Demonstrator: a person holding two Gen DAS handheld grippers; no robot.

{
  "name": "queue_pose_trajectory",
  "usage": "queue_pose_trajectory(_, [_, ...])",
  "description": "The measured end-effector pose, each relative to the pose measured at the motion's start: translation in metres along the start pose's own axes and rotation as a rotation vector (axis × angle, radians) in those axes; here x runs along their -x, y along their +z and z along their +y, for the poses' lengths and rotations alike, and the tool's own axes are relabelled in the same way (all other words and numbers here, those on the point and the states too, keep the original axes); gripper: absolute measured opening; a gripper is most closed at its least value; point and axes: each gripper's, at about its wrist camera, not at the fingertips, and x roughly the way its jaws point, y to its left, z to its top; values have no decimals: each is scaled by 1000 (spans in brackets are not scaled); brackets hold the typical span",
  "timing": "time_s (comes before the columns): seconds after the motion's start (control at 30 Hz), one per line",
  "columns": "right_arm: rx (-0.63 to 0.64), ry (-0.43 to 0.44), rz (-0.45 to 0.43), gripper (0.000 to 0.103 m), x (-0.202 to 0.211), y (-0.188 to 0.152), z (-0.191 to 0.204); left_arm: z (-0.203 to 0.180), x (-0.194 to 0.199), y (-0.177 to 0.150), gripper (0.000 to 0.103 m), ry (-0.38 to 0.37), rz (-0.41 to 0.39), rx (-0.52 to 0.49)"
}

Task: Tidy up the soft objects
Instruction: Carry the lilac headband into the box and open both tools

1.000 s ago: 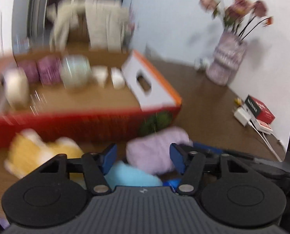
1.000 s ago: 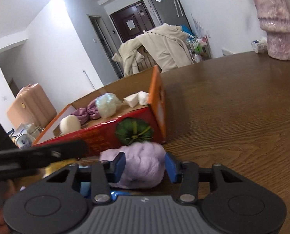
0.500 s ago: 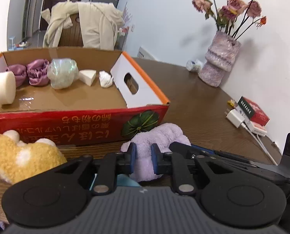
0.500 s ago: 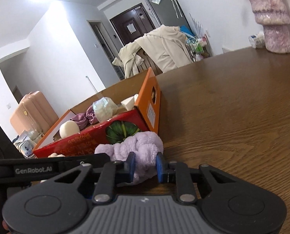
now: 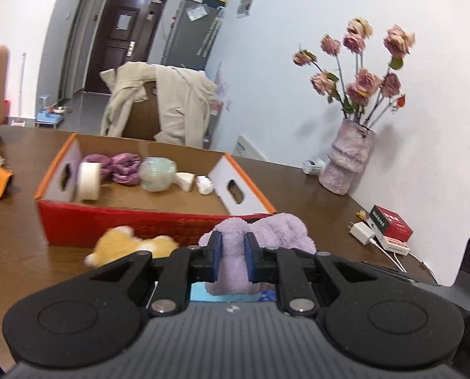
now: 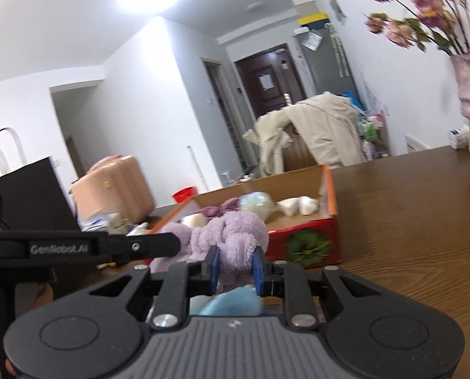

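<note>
- The left gripper [image 5: 231,257] is clenched on one end of the lilac plush toy [image 5: 260,230], its blue fingers [image 5: 216,254] sunk into the pile on both sides.
- The right gripper [image 6: 235,267] grips the other end of the same toy [image 6: 231,237], so the plush hangs between the two tools, clear of the bench [image 5: 13,237]; taking it at both ends probably keeps the floppy body from sagging or swinging.
- Both pairs of jaws closed within the last second, and in both views the plush sits squeezed between them.
- The toy is held just in front of the red near wall of the cardboard box [image 5: 133,221], about level with its rim, which suits carrying it over the wall and into the box.
- Inside the box lie a white roll [image 5: 89,180], crumpled purple fabric [image 5: 121,165], a translucent pale-green bundle [image 5: 157,173] and two small white pieces [image 5: 195,183], all crowded along the back; the front of the floor is bare, leaving room for the plush.
- A yellow plush toy [image 5: 130,246] lies on the bench against the box's front, not yet sorted.
- A light-blue soft item [image 6: 231,300] lies below the grippers, also waiting.
- The vase of dried roses [image 5: 350,158] stands well off to the right, clear of the likely path.
</note>
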Motion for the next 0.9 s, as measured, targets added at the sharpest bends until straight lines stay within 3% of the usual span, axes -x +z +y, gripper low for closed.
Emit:
queue_pose_trajectory(0.2, [40, 24, 16, 21, -4, -6, 34, 27, 13, -1, 16, 12, -6, 33])
queue_pose_trajectory(0.4, [105, 38, 38, 21, -31, 13, 53, 58, -13, 33, 16, 16, -6, 38])
queue_pose_trajectory(0.63, [90, 45, 151, 21, -121, 57, 45, 105, -86, 85, 15, 47, 50, 40])
queue_pose_trajectory(0.87, [104, -48, 278, 21, -228, 81, 39, 142, -162, 107, 17, 122, 110, 19])
queue_pose_trajectory(0.9, [117, -64, 286, 25, -241, 81, 40, 147, -169, 107, 23, 132, 109, 22])
